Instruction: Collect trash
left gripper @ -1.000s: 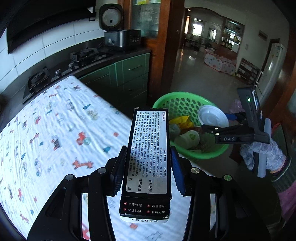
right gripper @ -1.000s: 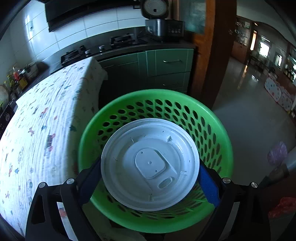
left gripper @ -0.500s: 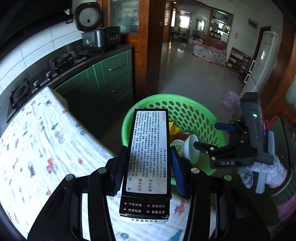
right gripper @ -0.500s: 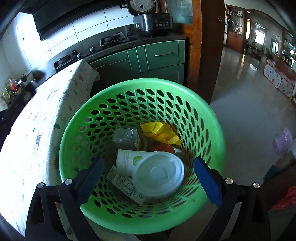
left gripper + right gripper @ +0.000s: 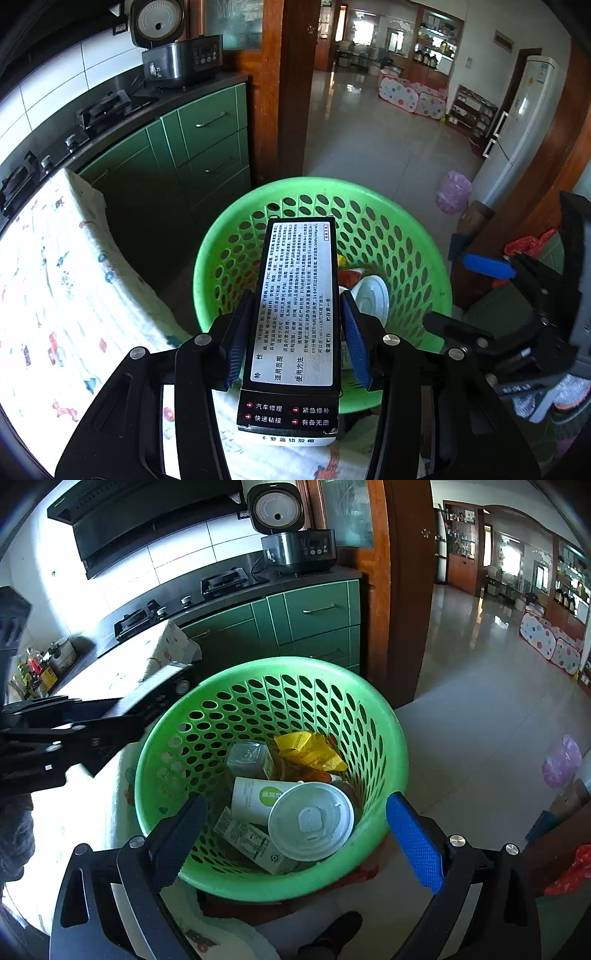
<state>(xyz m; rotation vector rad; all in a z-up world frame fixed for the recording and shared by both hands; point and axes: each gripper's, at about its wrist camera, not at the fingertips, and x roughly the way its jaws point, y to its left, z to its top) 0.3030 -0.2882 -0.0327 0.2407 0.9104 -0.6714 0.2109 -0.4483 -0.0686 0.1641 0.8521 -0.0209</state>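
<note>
A long black box [image 5: 291, 369] with a white printed label sits between the blue pads of my left gripper [image 5: 295, 299], whose jaws are opening; the pads still touch its sides. It hangs over the near rim of the green perforated basket [image 5: 424, 258]. My right gripper [image 5: 295, 805] stands wide open above the basket [image 5: 155, 760], holding nothing. A white round lid [image 5: 311, 821] lies inside on a paper cup [image 5: 255, 797], beside a yellow wrapper [image 5: 310, 751] and a carton [image 5: 251, 840]. In the left wrist view the right gripper [image 5: 465, 295] is at the right edge.
The table with a patterned cloth [image 5: 55, 295] borders the basket on the left. Green cabinets [image 5: 207, 140] and a rice cooker [image 5: 173, 48] stand behind. A wooden door post [image 5: 291, 92] and a pink bag [image 5: 452, 192] on the tiled floor lie beyond.
My left gripper carried the black box from over the table to above the basket. The right gripper let go of the white lid, which dropped into the basket.
</note>
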